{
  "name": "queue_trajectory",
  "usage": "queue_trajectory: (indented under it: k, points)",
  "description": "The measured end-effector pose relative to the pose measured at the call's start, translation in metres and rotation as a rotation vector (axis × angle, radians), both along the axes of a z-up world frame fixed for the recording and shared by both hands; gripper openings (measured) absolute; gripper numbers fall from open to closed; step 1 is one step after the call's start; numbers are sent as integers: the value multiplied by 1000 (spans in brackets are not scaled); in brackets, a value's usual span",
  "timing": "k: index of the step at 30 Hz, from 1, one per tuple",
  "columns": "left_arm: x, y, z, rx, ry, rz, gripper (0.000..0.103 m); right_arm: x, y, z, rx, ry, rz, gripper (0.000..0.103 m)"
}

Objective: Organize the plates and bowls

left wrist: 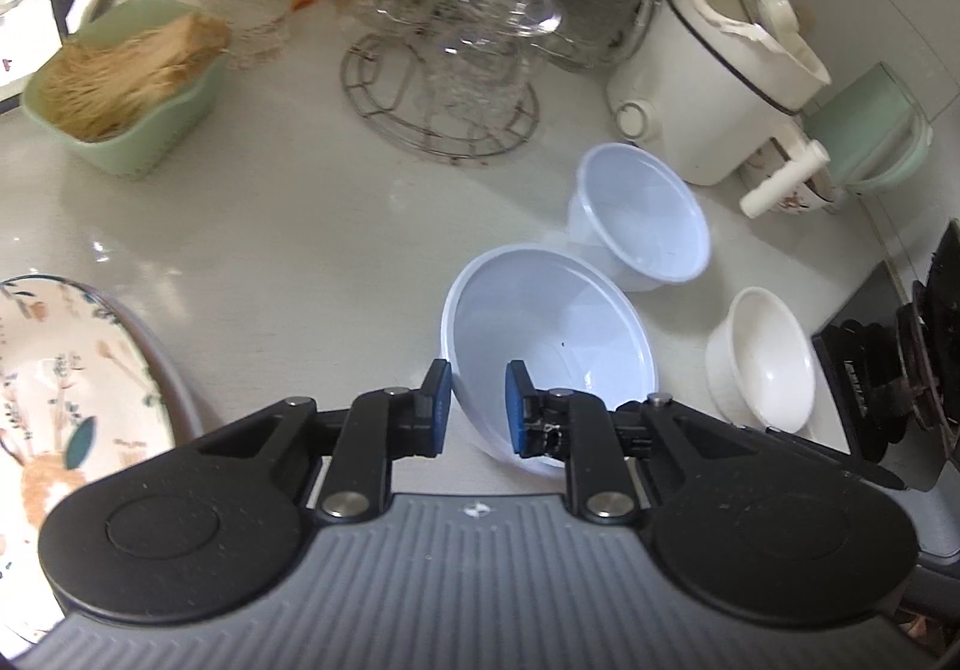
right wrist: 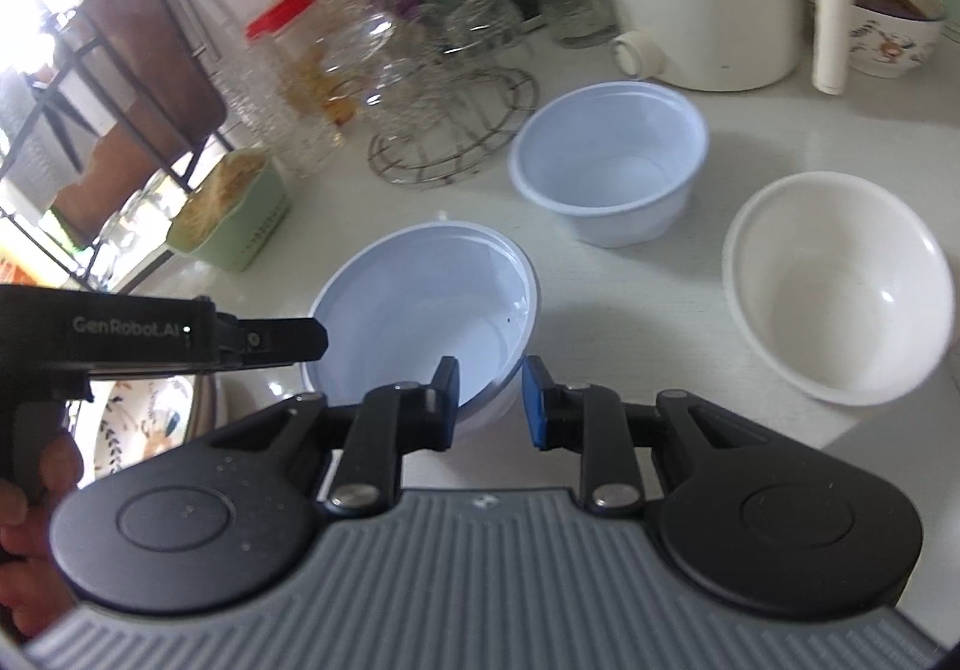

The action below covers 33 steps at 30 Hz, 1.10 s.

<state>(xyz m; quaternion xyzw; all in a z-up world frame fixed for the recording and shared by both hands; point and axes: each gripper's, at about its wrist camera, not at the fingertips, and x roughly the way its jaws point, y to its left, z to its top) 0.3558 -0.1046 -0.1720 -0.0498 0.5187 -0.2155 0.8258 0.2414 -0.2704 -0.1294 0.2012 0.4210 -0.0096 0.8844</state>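
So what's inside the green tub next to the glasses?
The green tub holds a heap of thin tan sticks, maybe toothpicks, with a brownish piece on top. Whatever lies underneath the heap is covered.

We get two fisheye wrist views, each looking forward and down along its own fingers onto a pale counter (left wrist: 270,226). Our left wrist view sits close over the near pale-blue bowl (left wrist: 546,334), facing the back wall. Our right wrist view sits just as close to that bowl (right wrist: 420,304), angled leftward. Both share it, the second blue bowl (left wrist: 639,217) (right wrist: 606,159), the white bowl (left wrist: 762,358) (right wrist: 840,286), and the wire rack (left wrist: 438,87) (right wrist: 456,129).
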Motion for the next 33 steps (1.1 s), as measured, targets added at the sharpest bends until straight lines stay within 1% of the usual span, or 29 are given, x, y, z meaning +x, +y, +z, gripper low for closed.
queue_trajectory:
  k: [4, 7, 9, 12, 14, 15, 17, 19, 20, 21, 23, 25, 33]
  points:
    - [5, 10, -5, 19, 19, 9, 23, 8, 12, -3, -13, 6, 22, 26]
    - [10, 13, -12, 32, 65, 22, 24, 13, 17, -6, -17, 20, 29, 26]
    - [12, 15, -14, 32, 77, 19, 25, 16, 22, -8, -27, 36, 30, 28]
    - [13, 15, -14, 46, 77, 4, 37, 18, 25, -11, -19, 54, 24, 28]
    - [13, 16, -13, 55, 65, 1, 50, 19, 26, -11, -19, 56, 22, 28]
    - [12, 16, -11, 80, 44, 5, 52, 20, 27, -10, -28, 53, 24, 28]
    - [13, 15, -7, 89, 28, -3, 57, 21, 29, -6, -49, 46, 23, 28]
    - [12, 16, -2, 91, 15, -11, 58, 21, 28, -1, -61, 39, 7, 28]
    - [13, 16, 1, 90, 5, -16, 58, 21, 27, 2, -66, 33, 0, 35]
    - [13, 16, 5, 86, 0, -19, 58, 20, 27, 5, -73, 26, -7, 46]
    - [12, 16, 13, 81, -17, -25, 58, 19, 26, 13, -94, 5, -28, 52]
    - [10, 17, 23, 65, -51, -32, 58, 17, 24, 21, -100, -12, -41, 52]
    - [-1, 22, 65, 28, -129, -61, 58, 6, 22, 59, -96, -92, -85, 52]
